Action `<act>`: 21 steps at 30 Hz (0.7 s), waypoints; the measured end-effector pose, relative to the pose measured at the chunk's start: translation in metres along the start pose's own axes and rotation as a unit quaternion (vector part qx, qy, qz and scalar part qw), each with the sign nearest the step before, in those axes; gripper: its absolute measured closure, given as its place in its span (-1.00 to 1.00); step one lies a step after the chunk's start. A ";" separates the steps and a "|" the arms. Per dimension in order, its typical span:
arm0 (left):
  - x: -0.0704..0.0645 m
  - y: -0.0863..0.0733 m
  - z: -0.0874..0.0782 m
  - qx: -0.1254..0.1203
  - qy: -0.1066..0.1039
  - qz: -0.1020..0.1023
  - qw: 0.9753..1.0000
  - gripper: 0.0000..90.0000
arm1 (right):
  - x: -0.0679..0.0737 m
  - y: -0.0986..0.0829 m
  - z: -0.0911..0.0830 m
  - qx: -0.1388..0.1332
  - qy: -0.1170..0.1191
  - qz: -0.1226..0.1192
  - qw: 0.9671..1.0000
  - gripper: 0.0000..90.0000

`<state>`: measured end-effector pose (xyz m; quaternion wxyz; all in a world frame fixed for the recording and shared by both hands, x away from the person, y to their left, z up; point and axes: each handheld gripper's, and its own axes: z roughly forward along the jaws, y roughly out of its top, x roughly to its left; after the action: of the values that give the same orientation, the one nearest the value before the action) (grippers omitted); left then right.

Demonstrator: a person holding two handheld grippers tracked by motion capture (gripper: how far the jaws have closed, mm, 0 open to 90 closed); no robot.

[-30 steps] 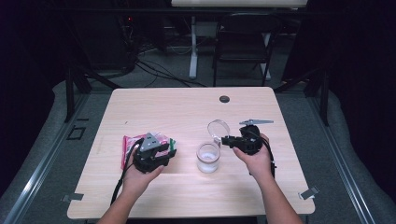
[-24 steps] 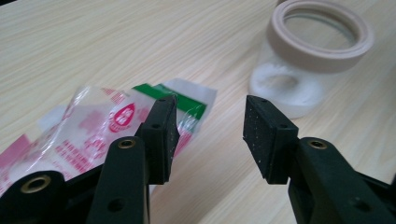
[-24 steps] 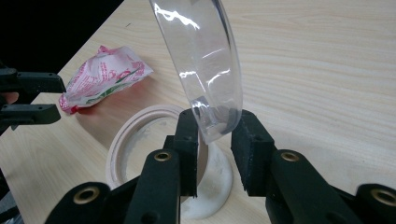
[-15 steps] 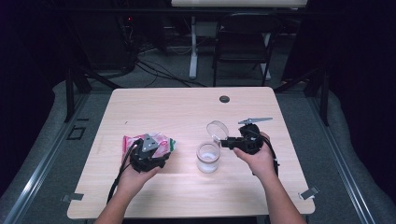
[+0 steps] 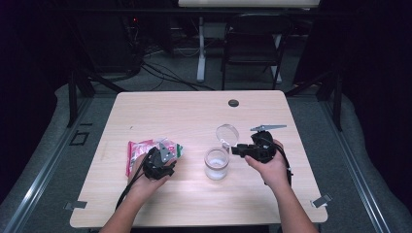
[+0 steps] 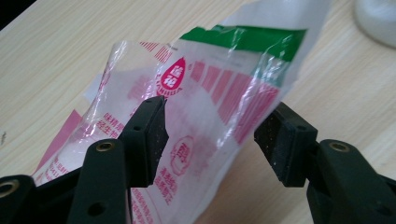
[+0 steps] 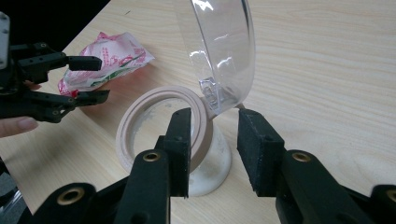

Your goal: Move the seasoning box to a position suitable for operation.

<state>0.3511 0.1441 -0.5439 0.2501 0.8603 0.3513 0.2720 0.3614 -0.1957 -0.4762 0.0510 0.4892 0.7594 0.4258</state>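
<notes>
A clear plastic bag (image 5: 140, 149) printed in pink and green lies flat on the left half of the wooden table (image 5: 194, 116). My left gripper (image 5: 161, 154) is open over the bag's right end. In the left gripper view the bag (image 6: 205, 107) lies between the spread pads (image 6: 148, 135) of that gripper (image 6: 215, 135). A small jar (image 5: 216, 164) with white contents stands at the middle, its clear lid (image 5: 227, 133) hinged upright. My right gripper (image 5: 236, 150) is open at the jar's right side. Its jaws (image 7: 215, 135) straddle the pale rim (image 7: 161, 100) at the hinge, under the lid (image 7: 224, 51).
A black round grommet (image 5: 233, 103) sits near the table's far edge. A folding chair (image 5: 252, 43) and cables stand on the floor beyond the table. In the right gripper view the left gripper (image 7: 95, 79) and the bag (image 7: 114, 58) show farther off.
My right gripper has edged slightly left, closer to the jar. The left gripper has barely shifted over the bag.
</notes>
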 end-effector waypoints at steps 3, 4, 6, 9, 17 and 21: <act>0.002 -0.001 0.005 0.010 0.010 0.001 1.000 0.00 | 0.000 -0.002 -0.001 -0.003 -0.002 0.001 1.000 0.45; 0.003 -0.002 0.007 0.009 0.010 -0.003 1.000 0.02 | 0.000 -0.002 -0.002 -0.002 -0.002 0.002 1.000 0.45; 0.006 -0.004 0.011 0.010 0.007 -0.015 1.000 0.05 | 0.000 -0.003 -0.002 -0.002 -0.002 0.002 1.000 0.45; 0.011 -0.007 0.017 0.019 0.011 -0.023 0.999 0.12 | 0.000 -0.004 -0.001 -0.001 -0.003 0.002 1.000 0.45; 0.024 -0.012 0.022 0.030 -0.007 -0.061 0.998 0.58 | 0.001 -0.005 0.000 -0.002 -0.002 0.002 1.000 0.45; 0.030 -0.013 0.022 0.030 -0.019 -0.078 0.996 0.80 | 0.001 -0.005 -0.001 -0.003 -0.002 0.000 1.000 0.45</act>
<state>0.3768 0.1691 -0.5592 0.2517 0.8424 0.4201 0.2247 0.3567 -0.1967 -0.4792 0.0533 0.4900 0.7581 0.4271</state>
